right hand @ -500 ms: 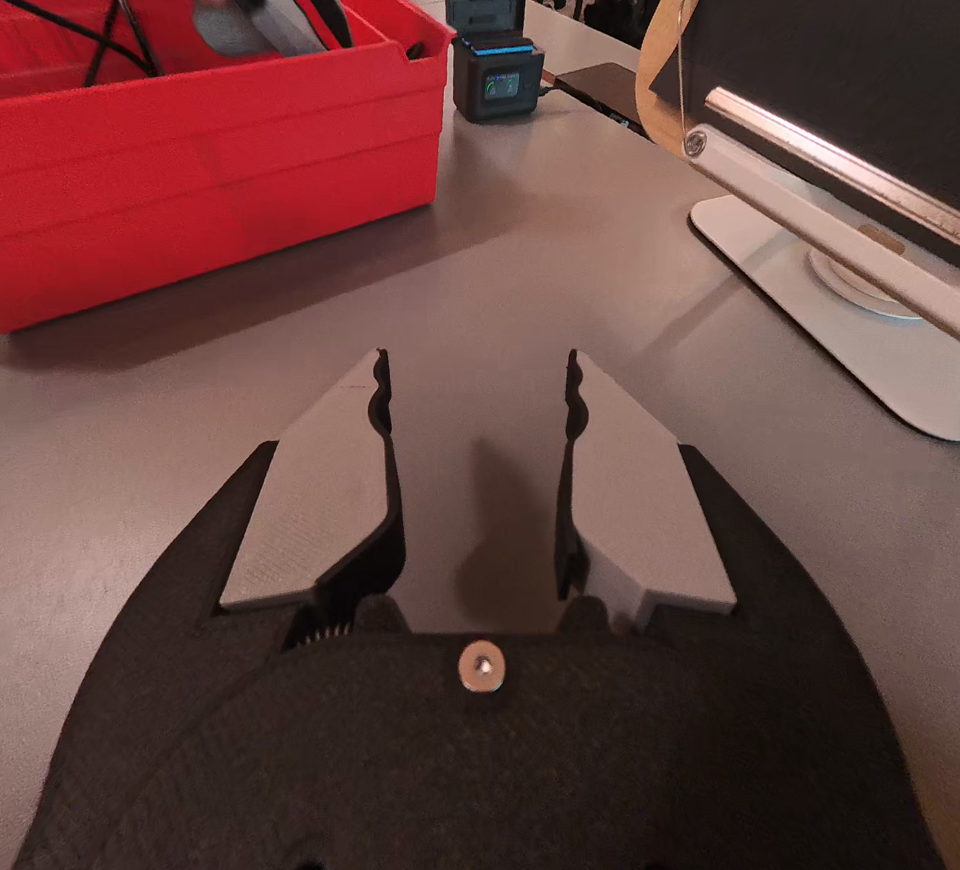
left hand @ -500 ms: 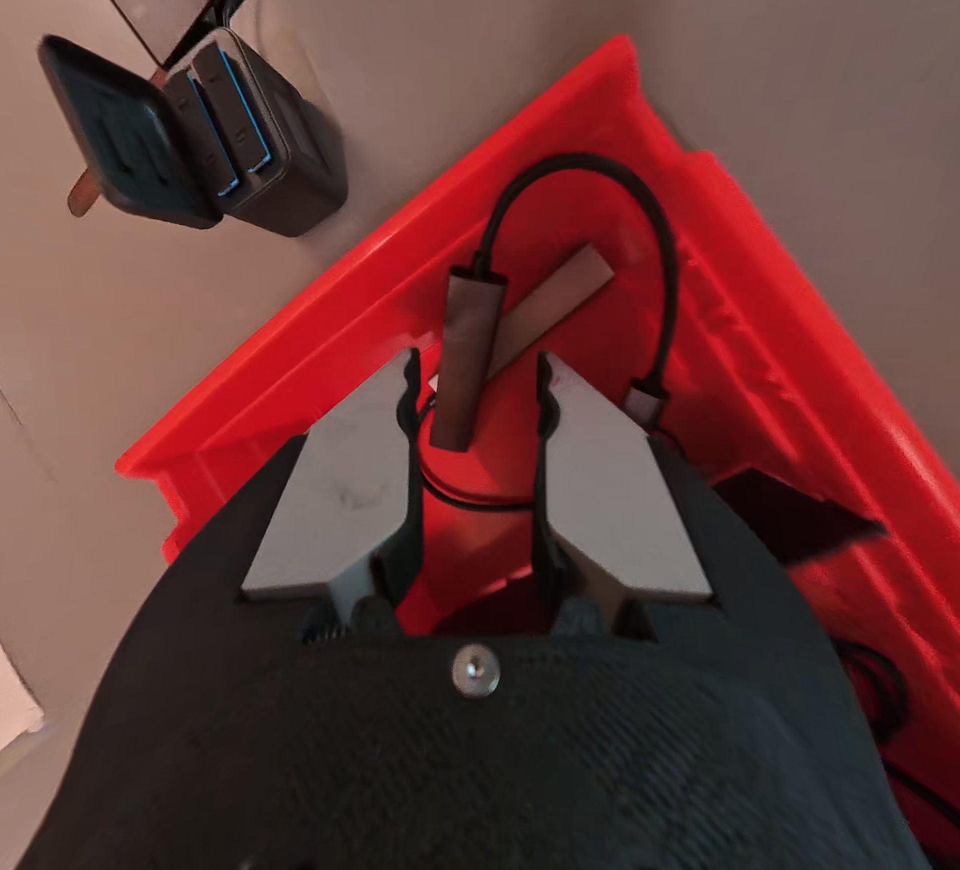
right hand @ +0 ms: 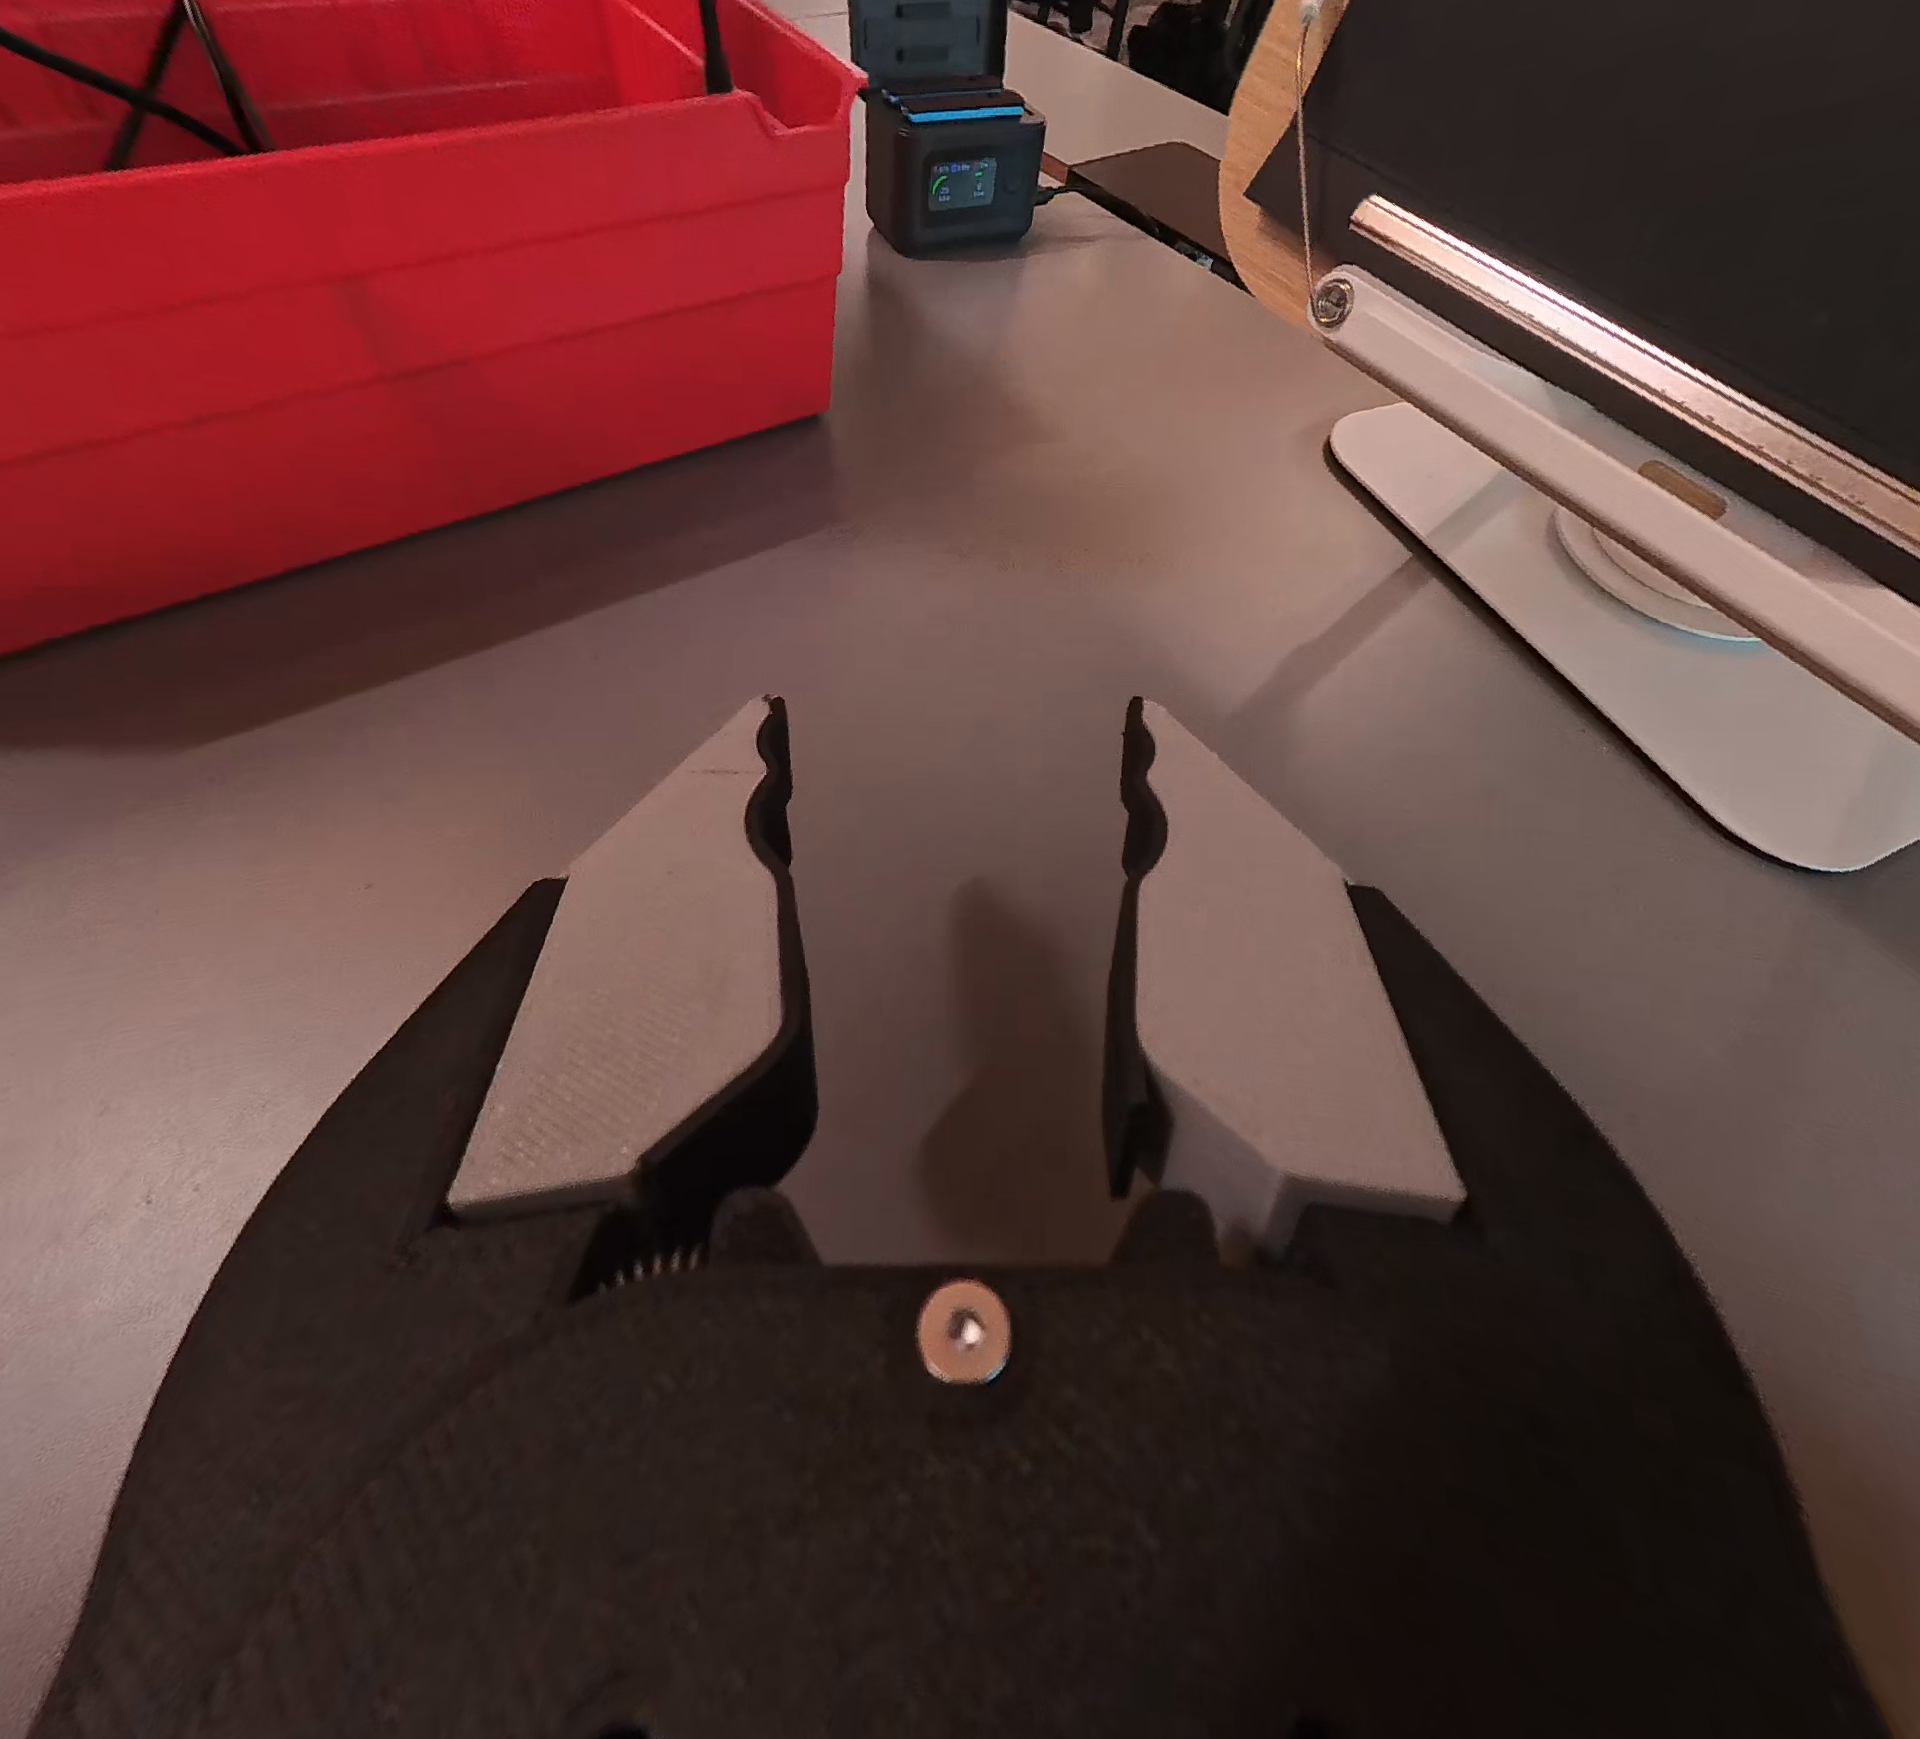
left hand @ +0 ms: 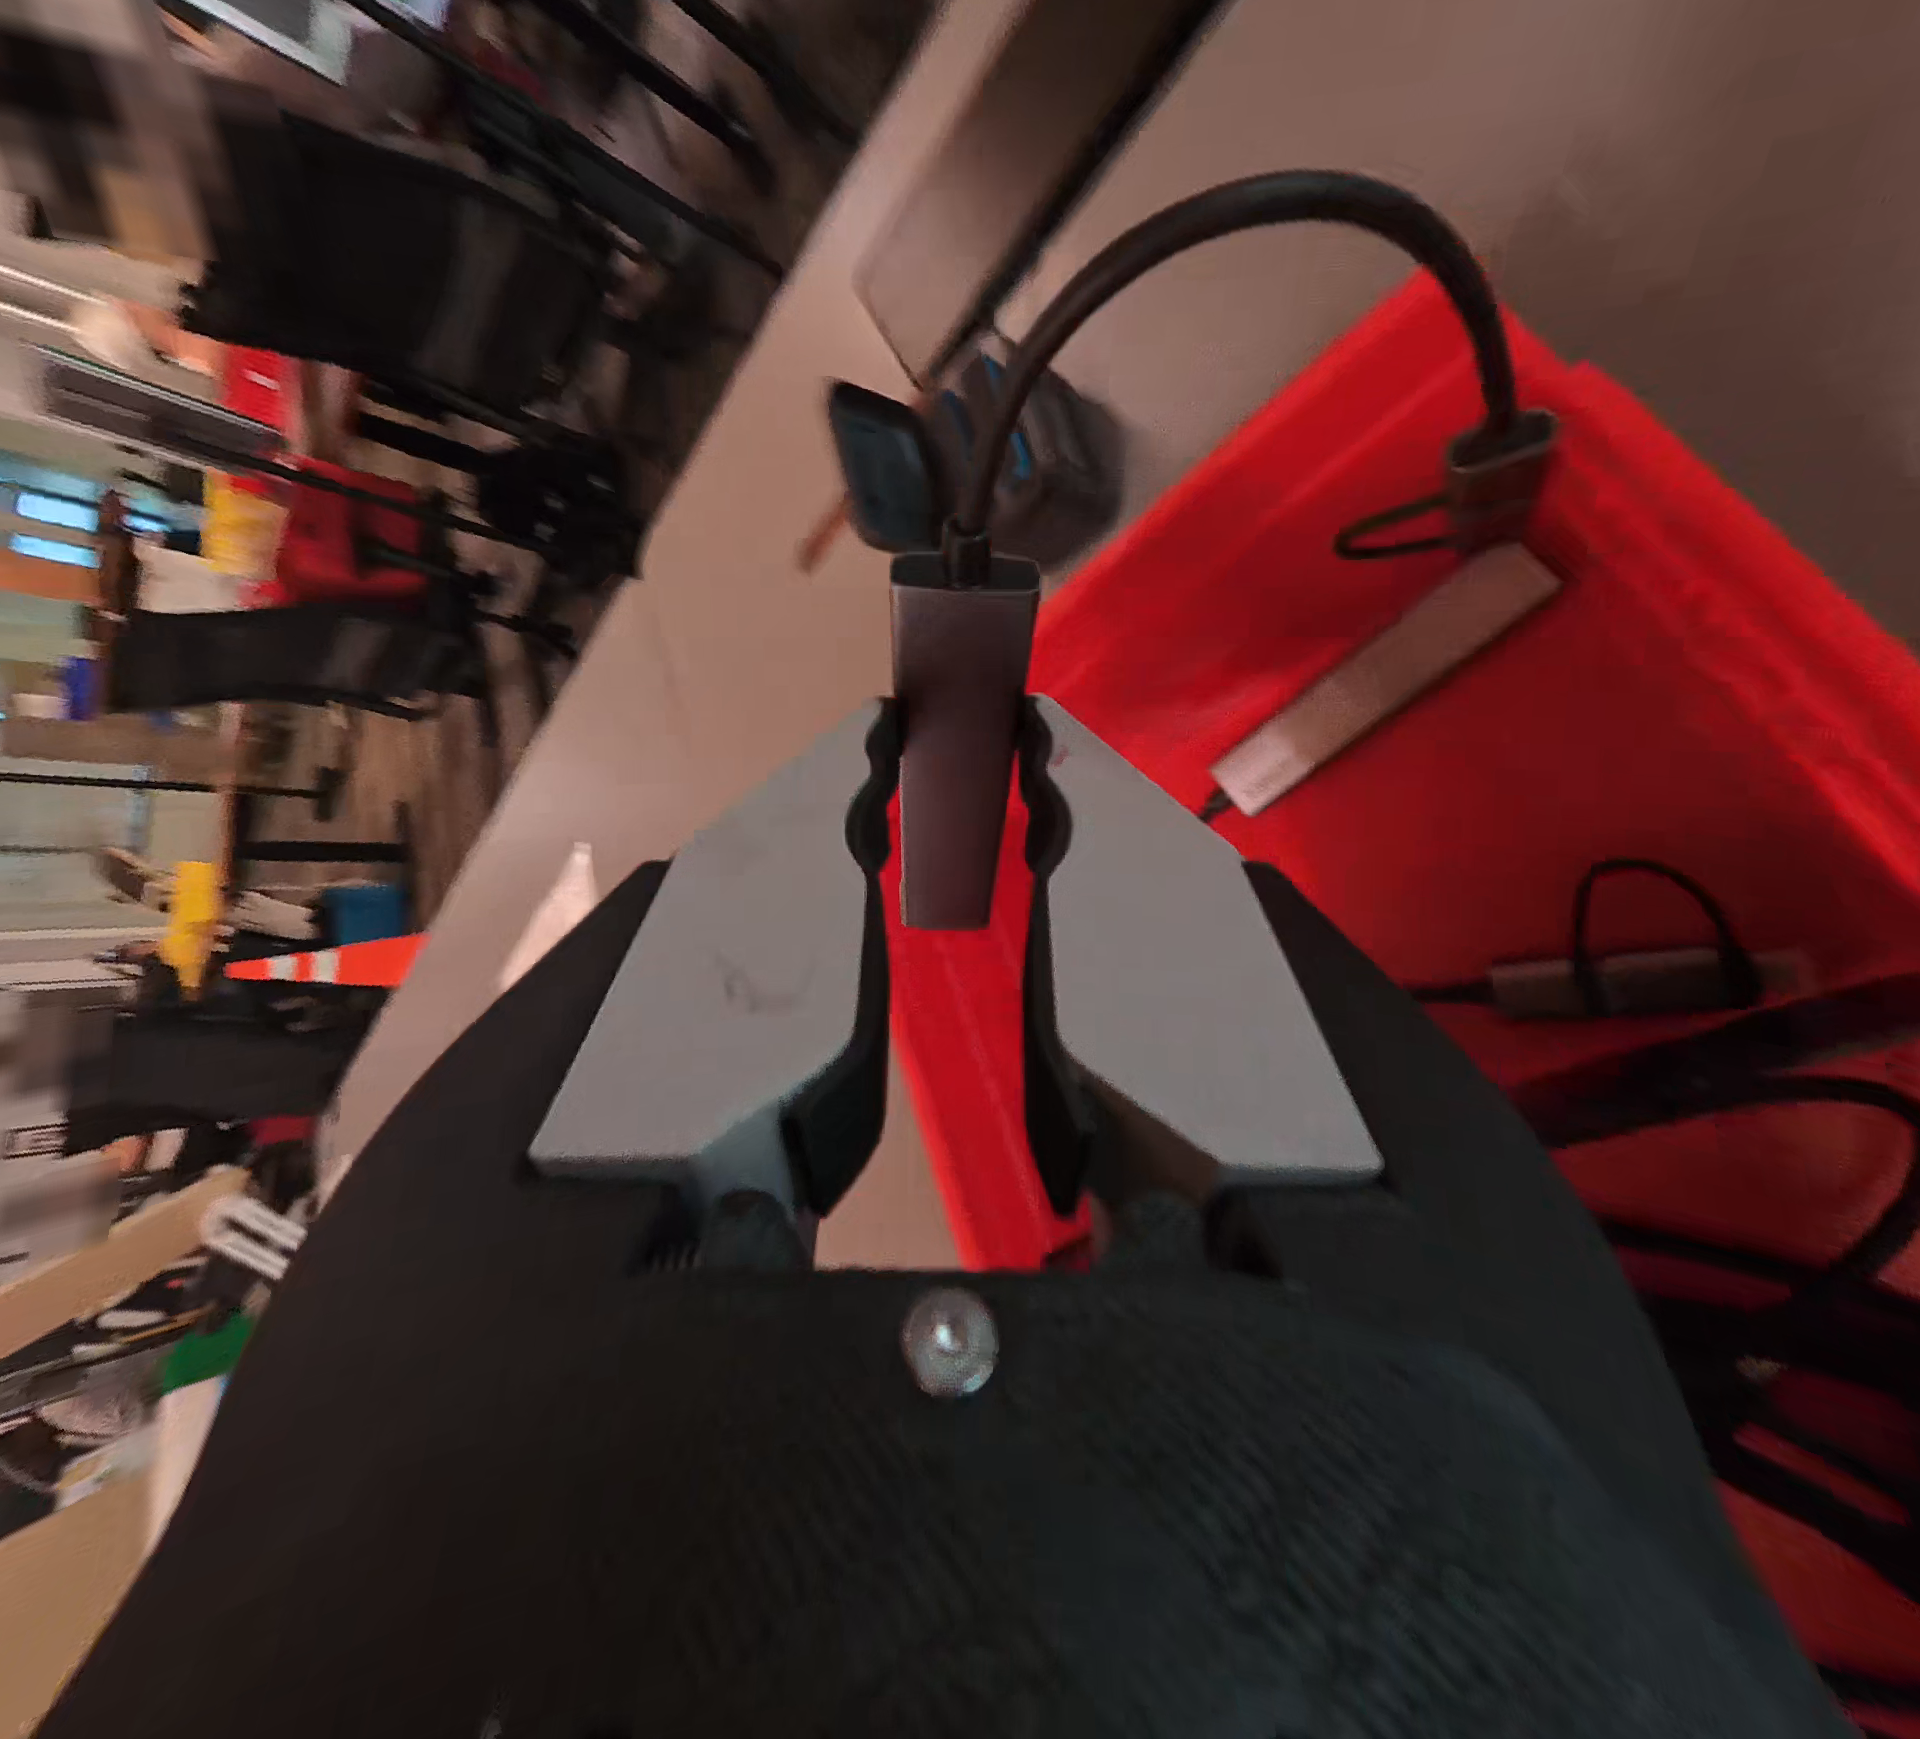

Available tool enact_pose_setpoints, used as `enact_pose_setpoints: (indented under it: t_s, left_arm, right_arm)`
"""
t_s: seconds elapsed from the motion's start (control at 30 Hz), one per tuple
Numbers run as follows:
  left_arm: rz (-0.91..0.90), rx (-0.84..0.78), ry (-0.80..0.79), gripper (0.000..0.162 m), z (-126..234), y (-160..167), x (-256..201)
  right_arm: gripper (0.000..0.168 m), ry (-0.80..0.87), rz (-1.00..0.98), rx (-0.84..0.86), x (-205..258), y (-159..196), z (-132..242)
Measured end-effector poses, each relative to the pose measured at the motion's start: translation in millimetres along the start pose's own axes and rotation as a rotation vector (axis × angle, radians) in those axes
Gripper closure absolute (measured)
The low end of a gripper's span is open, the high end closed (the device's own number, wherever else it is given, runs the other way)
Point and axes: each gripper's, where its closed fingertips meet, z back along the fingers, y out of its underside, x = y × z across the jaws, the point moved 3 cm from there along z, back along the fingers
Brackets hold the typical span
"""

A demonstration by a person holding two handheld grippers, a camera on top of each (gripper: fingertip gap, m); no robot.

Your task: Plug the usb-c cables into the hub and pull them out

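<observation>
Left wrist view: the left gripper point(left hand: 954, 733) has its fingers point(left hand: 1164, 951) clamped on a slim dark-grey metal hub point(left hand: 956, 733), raised over the red plastic bin point(left hand: 1558, 816). Its black looped cable point(left hand: 1226, 229) ends in a plug point(left hand: 1496, 468) hanging near the bin wall. Best to lift slowly so the plug clears the rim.

Right wrist view: the right gripper point(right hand: 954, 723) hovers low over the grey surface point(right hand: 1039, 463), level, fingers point(right hand: 665, 962) spread and empty.

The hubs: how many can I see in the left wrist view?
3. One hub is held between the left gripper jaws. A silver one and a dark one lie in the red bin. Cables may hide more.
</observation>
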Motion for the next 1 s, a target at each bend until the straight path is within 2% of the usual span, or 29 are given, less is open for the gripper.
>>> enact_pose_setpoints:
  t_s: [0.13, 0.2, 0.3, 0.4, 0.5, 0.63, 0.8, 0.93, 1.0]
  left_arm:
    - [-0.014, -0.167, -0.121, 0.141, 63.3, -36.7, 24.2]
    - [-0.008, -0.238, -0.123, 0.141, 90.7, -55.0, 21.5]
    - [-0.025, -0.326, -0.067, 0.141, 119.5, -79.0, -4.5]
    - [-0.052, -0.396, -0.002, 0.142, 136.3, -95.7, -45.5]
    - [-0.092, -0.445, -0.001, 0.141, 142.3, -102.1, -87.0]
    - [-0.127, -0.465, -0.001, 0.141, 131.1, -96.0, -134.9]
    - [-0.178, -0.441, 0.029, 0.141, 109.2, -89.1, -182.7]
    - [-0.234, -0.462, -0.118, 0.141, 105.0, -94.8, -192.3]
    - [-0.242, -0.524, -0.186, 0.142, 107.2, -99.5, -195.4]
  right_arm:
    - [0.107, -0.007, -0.046, -0.026, -3.8, -2.7, 0.1]
    - [0.106, -0.020, -0.067, -0.049, -4.4, -5.0, 1.3]
    - [0.102, -0.051, -0.090, -0.094, -4.1, -10.7, 6.2]
    - [0.095, -0.174, -0.107, -0.216, 7.0, -28.5, 20.0]
    - [0.094, -0.360, -0.079, -0.420, 27.0, -56.9, 51.1]
    - [0.103, -0.447, -0.033, -0.551, 39.0, -74.7, 82.8]
    - [0.107, -0.512, -0.033, -0.520, 48.9, -74.4, 82.7]
    - [0.110, -0.593, -0.024, -0.447, 64.6, -66.2, 74.0]
    - [0.107, -0.563, -0.022, -0.405, 65.5, -62.0, 65.6]
